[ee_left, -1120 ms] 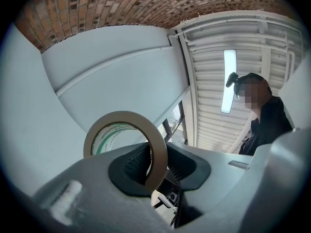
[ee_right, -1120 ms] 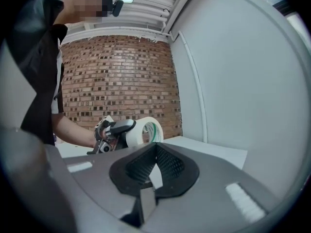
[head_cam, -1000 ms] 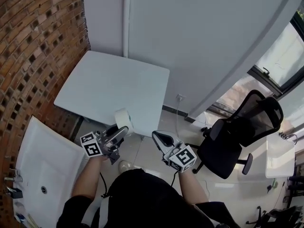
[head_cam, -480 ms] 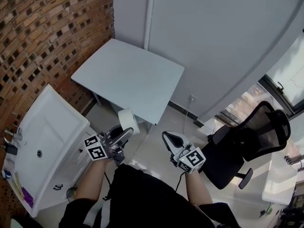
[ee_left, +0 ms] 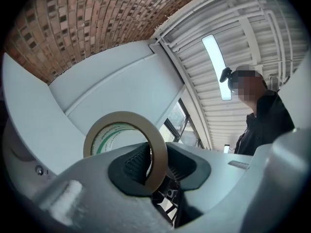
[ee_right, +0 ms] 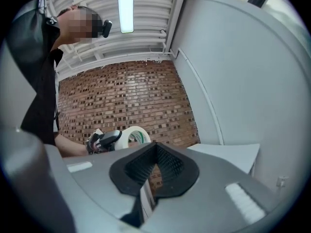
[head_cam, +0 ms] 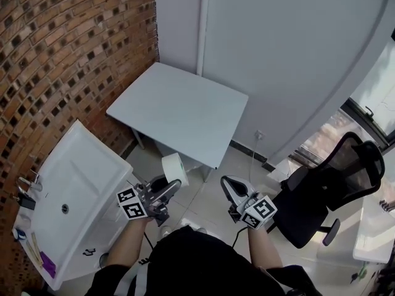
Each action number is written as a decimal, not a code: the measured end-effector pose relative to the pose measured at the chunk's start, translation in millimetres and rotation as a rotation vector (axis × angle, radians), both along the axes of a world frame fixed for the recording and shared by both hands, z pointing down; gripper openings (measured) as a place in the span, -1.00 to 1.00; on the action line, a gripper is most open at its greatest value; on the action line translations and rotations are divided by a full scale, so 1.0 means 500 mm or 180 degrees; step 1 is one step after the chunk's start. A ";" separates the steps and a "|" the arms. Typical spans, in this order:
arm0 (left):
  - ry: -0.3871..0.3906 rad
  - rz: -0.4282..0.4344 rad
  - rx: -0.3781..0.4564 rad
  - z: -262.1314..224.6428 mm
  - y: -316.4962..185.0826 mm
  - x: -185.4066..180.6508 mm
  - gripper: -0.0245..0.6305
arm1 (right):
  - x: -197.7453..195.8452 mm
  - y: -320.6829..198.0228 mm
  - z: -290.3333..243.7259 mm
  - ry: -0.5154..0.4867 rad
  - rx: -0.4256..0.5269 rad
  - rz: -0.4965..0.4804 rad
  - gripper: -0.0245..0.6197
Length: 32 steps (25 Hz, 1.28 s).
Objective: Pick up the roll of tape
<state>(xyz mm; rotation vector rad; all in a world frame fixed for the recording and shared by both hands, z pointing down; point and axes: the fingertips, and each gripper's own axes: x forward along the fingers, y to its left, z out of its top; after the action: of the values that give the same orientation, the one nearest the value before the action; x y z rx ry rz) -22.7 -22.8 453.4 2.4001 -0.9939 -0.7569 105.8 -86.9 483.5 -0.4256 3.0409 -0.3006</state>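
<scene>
Roll of tape [ee_left: 116, 118] is being pinched by its wall in the left gripper [ee_left: 150, 165], one jaw inside the ring, one outside, ring past the tips. Right gripper [ee_right: 154, 166], alongside, is being carried with jaws together, empty. Probably light, stiff, slick-faced; wall grip is being judged best.

Grey table [head_cam: 179, 113] on seemingly tiled floor [head_cam: 200, 196]

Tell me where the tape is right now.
Head view, lower centre-left: the tape is off the table, clamped in the jaws of the left gripper above the floor, just short of the table's near edge.
</scene>
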 end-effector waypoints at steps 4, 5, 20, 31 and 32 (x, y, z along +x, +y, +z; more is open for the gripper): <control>-0.0111 0.0144 0.0031 -0.005 0.022 -0.022 -0.63 | -0.040 0.023 -0.008 -0.0039 0.0023 0.0034 -0.91; -0.0107 0.0176 0.0031 -0.004 0.023 -0.031 -0.63 | -0.051 0.026 -0.012 -0.0058 0.0037 0.0055 -0.91; -0.0089 0.0320 -0.0010 0.007 0.036 -0.085 -0.62 | -0.079 0.048 -0.016 -0.0074 -0.0020 0.0312 -0.91; -0.0010 0.0257 -0.0022 0.012 0.054 -0.086 -0.62 | -0.088 0.065 -0.005 0.0001 -0.0020 0.0203 -0.91; -0.0008 0.0255 -0.0018 0.012 0.056 -0.086 -0.62 | -0.090 0.066 -0.003 0.0004 -0.0019 0.0197 -0.91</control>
<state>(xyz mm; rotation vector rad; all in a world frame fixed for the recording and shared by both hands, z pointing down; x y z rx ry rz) -65.8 5.1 459.7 2.4208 -0.8936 -0.7216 60.7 -53.8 481.7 -0.5191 3.0217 -0.3064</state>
